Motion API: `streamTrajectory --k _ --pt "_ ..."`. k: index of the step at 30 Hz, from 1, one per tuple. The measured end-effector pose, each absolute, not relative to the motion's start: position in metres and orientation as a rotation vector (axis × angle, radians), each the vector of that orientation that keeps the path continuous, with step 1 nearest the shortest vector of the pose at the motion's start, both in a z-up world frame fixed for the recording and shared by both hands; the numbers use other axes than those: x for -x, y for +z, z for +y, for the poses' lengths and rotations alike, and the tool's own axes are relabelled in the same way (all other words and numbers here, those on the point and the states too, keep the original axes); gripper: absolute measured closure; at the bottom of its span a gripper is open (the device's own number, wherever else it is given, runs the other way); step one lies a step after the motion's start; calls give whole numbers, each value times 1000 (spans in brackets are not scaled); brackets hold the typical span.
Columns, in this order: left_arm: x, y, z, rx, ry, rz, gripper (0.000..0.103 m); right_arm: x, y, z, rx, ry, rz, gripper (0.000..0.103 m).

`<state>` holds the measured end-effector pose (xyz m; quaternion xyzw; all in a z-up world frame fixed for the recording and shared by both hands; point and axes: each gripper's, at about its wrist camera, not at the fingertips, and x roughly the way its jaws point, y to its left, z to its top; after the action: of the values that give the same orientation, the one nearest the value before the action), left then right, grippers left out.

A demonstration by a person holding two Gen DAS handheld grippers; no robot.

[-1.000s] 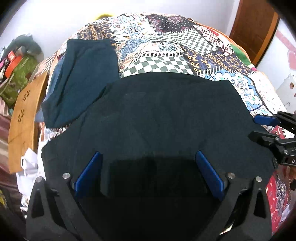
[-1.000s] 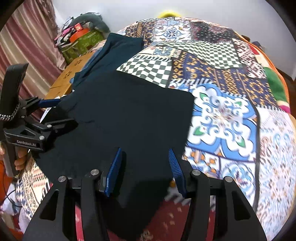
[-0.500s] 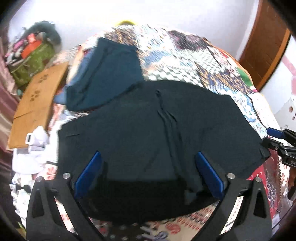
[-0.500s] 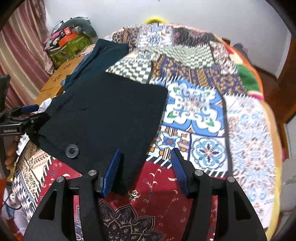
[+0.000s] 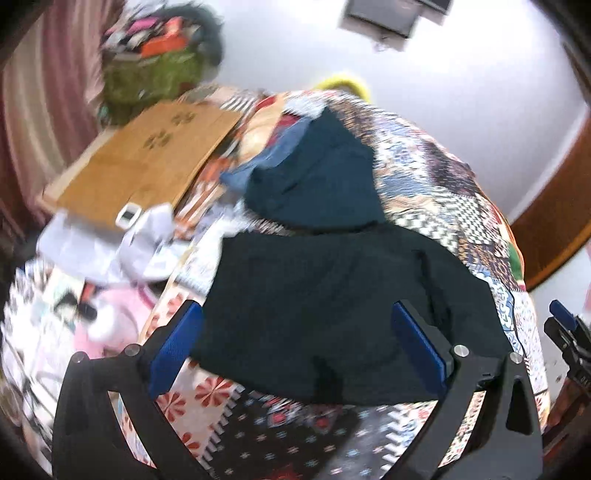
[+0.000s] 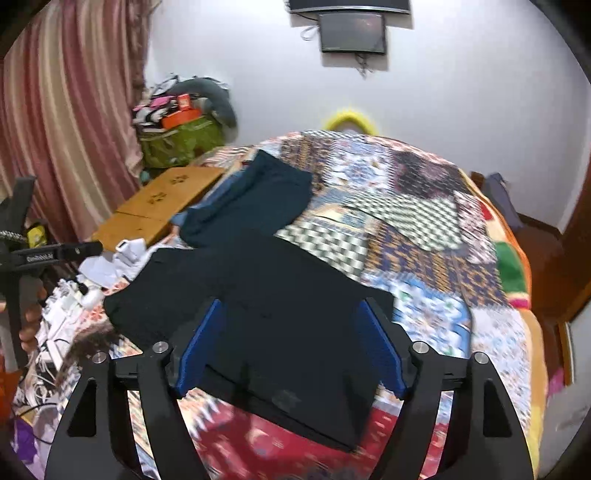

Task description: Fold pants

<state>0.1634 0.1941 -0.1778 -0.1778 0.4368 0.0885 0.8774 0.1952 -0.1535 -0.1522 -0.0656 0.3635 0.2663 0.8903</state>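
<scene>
I held my left gripper [image 5: 295, 350] above the near edge of the bed, its blue pads spread wide with nothing between them, and my right gripper [image 6: 290, 347] hung the same way, jaws parted and empty, over the same end of the bed. The black pants [image 6: 258, 302] lay folded flat on the patchwork quilt [image 6: 424, 236], close to the near edge and toward the left side of the bed, with a few creases running down the cloth in my left view [image 5: 332, 295]. Just beyond them, touching their far edge, lay a dark teal garment [image 6: 255, 203], also folded, with a strip of lighter blue cloth [image 5: 273, 158] showing from under its left side. Off the left side of the bed stood a low wooden table [image 6: 162, 199], and behind it a green bag [image 6: 181, 142] heaped with clutter, against striped pink curtains [image 6: 66, 110]. White papers and cables [image 6: 107, 264] were scattered below the table. In my right view I saw the left tool's handle at the far left; in my left view the right gripper's blue tip [image 5: 563, 314] showed at the right edge. A dark screen [image 6: 352, 33] hung on the white wall.
</scene>
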Motion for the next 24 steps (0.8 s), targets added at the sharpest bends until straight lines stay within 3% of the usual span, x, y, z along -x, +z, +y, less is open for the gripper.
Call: streamTrajectory --k 11,20,24 --pt "-145 -276 240 717 117 1148 0 -201 -212 -92 240 612 898 30" --pt "-154 -314 251 963 -2 1171 0 -207 -227 -96 166 661 1005 30" --pt "-170 -322 258 965 29 1180 15 -205 -228 -95 165 664 1007 30"
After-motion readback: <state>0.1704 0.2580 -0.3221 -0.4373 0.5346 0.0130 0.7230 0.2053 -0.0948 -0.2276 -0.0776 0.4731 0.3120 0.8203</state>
